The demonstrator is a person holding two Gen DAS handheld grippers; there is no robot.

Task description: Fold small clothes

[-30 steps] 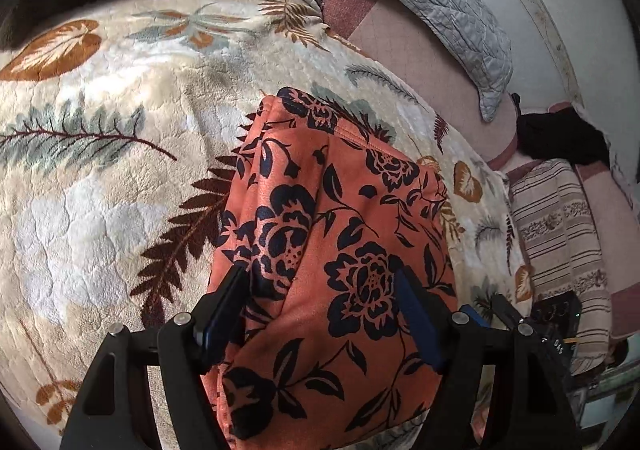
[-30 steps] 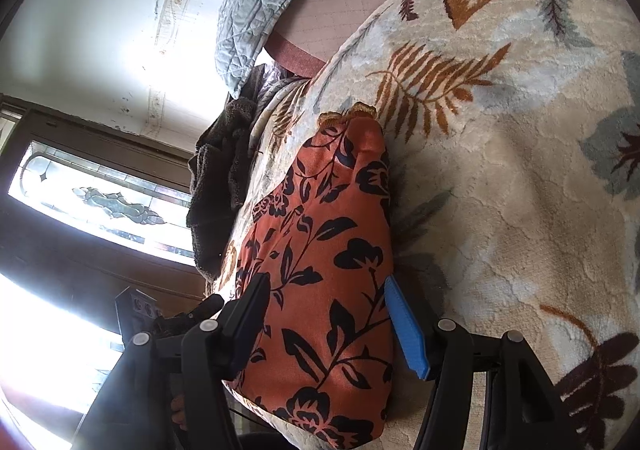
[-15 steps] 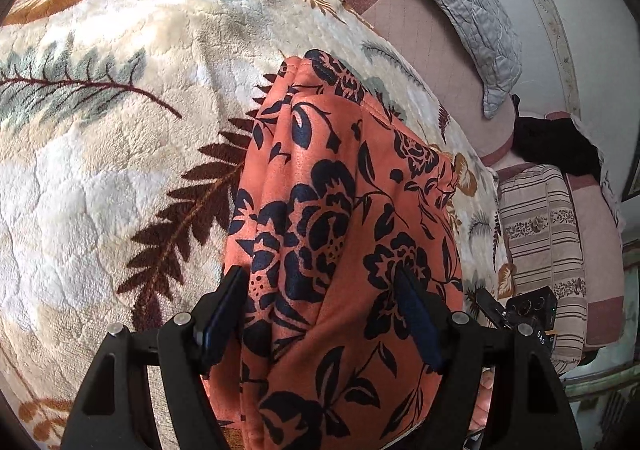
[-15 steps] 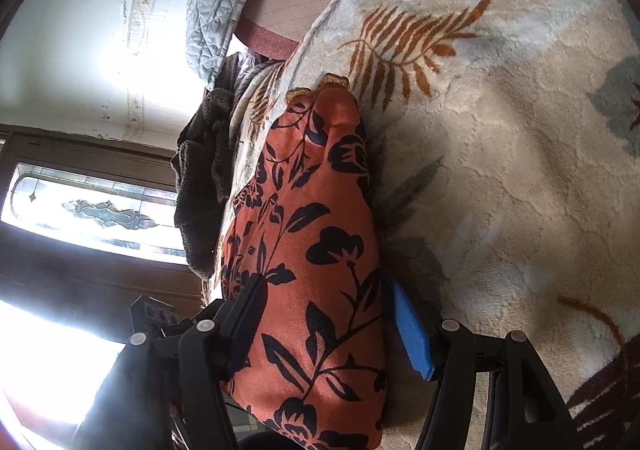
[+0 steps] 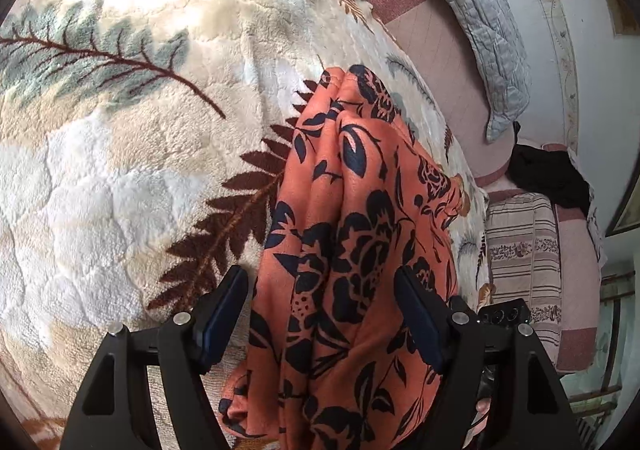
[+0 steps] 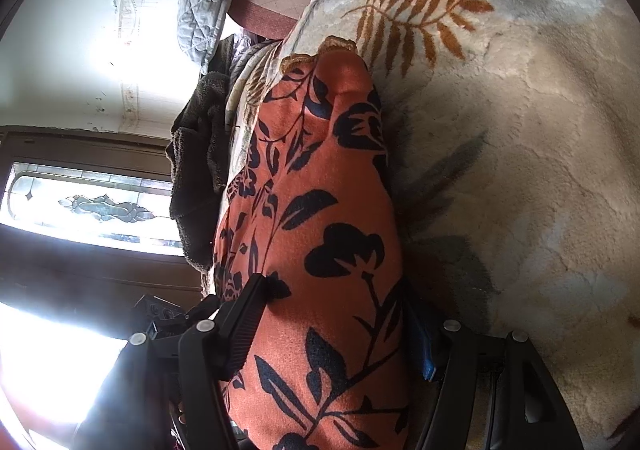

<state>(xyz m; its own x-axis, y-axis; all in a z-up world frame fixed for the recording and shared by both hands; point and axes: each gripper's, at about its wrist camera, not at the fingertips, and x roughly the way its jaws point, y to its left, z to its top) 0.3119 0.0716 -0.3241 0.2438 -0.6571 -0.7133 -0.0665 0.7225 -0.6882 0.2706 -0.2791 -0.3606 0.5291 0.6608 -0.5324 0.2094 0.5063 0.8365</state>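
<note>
An orange garment with a dark floral print [image 5: 360, 242] lies bunched in long folds on a cream leaf-patterned fleece blanket [image 5: 120, 169]. My left gripper [image 5: 324, 314] is open, its jaws wide on either side of the near end of the garment, which fills the gap between them. My right gripper [image 6: 336, 326] is also open and straddles the other near end of the garment [image 6: 320, 234]. Its right pad is partly hidden behind the cloth. The far end of the garment rests on the blanket [image 6: 520, 129].
A grey quilted pillow [image 5: 480, 17] and a pink headboard [image 5: 432, 49] lie beyond the blanket. A striped cushion [image 5: 524, 250] and black cloth [image 5: 548, 177] lie at the right. A dark brown towel [image 6: 200, 169] hangs by a window [image 6: 88, 205].
Both grippers have moved forward along the garment and stayed open. The cloth has bunched from a flat panel into taller, narrower folds between the jaws.
</note>
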